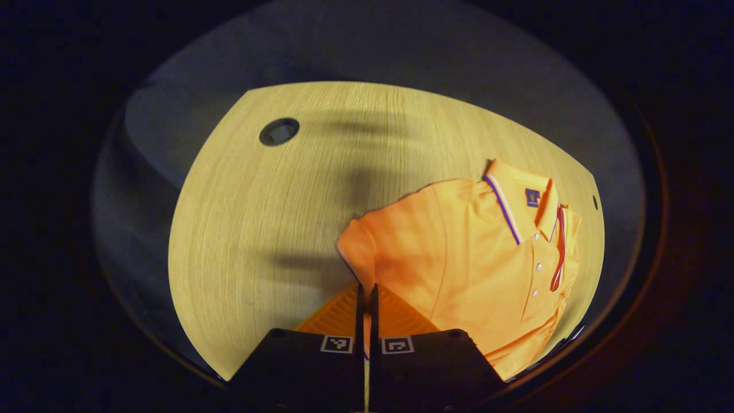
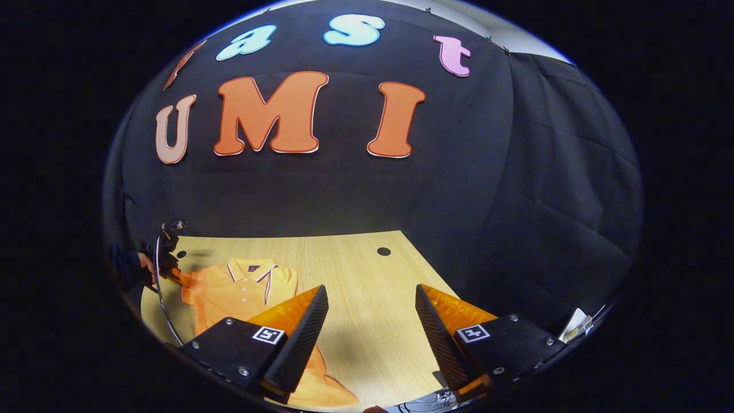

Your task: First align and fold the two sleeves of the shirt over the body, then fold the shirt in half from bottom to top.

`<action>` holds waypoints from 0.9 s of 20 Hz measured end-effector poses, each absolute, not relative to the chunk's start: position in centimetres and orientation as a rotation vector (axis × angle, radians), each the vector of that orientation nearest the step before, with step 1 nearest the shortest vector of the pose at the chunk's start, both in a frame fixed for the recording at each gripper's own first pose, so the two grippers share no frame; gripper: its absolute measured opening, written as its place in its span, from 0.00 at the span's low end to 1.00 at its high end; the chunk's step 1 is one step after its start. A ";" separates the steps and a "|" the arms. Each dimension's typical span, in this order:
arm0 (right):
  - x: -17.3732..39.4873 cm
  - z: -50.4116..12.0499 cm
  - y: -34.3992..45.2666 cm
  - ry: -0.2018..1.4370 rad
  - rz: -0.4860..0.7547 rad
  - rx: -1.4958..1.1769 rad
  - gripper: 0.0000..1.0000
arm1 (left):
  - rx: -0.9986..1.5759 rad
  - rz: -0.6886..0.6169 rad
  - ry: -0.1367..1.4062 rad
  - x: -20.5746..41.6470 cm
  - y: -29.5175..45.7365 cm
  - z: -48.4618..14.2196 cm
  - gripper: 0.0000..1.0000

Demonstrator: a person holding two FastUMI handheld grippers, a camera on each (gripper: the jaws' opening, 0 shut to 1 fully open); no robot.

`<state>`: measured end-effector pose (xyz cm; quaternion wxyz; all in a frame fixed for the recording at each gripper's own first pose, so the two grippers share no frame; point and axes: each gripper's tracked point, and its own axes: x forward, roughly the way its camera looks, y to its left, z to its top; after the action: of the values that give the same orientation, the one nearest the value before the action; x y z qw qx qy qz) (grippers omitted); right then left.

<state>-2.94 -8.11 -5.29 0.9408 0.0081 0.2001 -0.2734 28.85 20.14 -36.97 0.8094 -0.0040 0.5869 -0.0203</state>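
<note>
**A:** Start at your left gripper (image 1: pixel 367 295). How do its fingers stand?

**B:** Pressed together, with only a thin slit between them. They pinch the cuff of the near sleeve (image 1: pixel 356 252) of the orange shirt (image 1: pixel 481 258). The cloth rises to meet the tips just ahead of you.

**A:** And beyond the fingertips?

**B:** The shirt's body spreads ahead and to the right of your fingers. Its striped collar (image 1: pixel 519 201) lies at the far right, and the button placket (image 1: pixel 536 267) runs back toward you from it. The shirt lies on a pale wooden table (image 1: pixel 258 229). Ahead and to the left, well apart from the shirt, a round hole (image 1: pixel 279 131) sits in the tabletop.

**A:** Now your right gripper (image 2: pixel 373 321).

**B:** Its fingers stand wide apart with nothing between them, raised above the bare wood. The shirt's lower hem (image 2: pixel 321 390) passes under your left-hand finger (image 2: pixel 298 338); I cannot tell whether they touch. The shirt stretches away to the left of that finger, collar toward the far wall.

**A:** Can you see the other gripper from there?

**B:** Yes, far off to the left, at the shirt's far sleeve, held by a hand (image 2: pixel 146 265), with a cable (image 2: pixel 160 307) looping down beside it. Another small hole (image 2: pixel 383 251) lies straight ahead near the table's far edge.
</note>
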 end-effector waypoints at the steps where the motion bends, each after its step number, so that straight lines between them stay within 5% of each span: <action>1: -3.1 -5.5 -8.0 0.412 -0.554 0.022 0.94 | 0.020 -0.068 1.239 29.0 19.9 -35.7 0.03; 9: -4.3 -5.4 -7.2 0.407 -0.548 0.038 0.94 | 0.099 -0.218 1.137 30.1 13.9 -30.9 0.04; 14: -6.1 -6.1 -6.7 0.432 -0.570 0.041 0.94 | 0.001 -0.418 1.099 29.5 6.6 -29.3 0.12; 16: -6.6 -6.1 -6.6 0.433 -0.579 0.038 0.94 | -0.011 -0.471 1.094 28.7 5.2 -28.5 0.39; 18: -6.6 -5.6 -6.5 0.411 -0.569 0.027 0.93 | -0.038 -0.494 1.059 28.2 4.4 -26.7 0.51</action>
<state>-6.56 -6.49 -5.58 0.9389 0.0133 0.2014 -0.2787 28.22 4.41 -26.68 0.8338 -0.0182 0.4999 -0.2333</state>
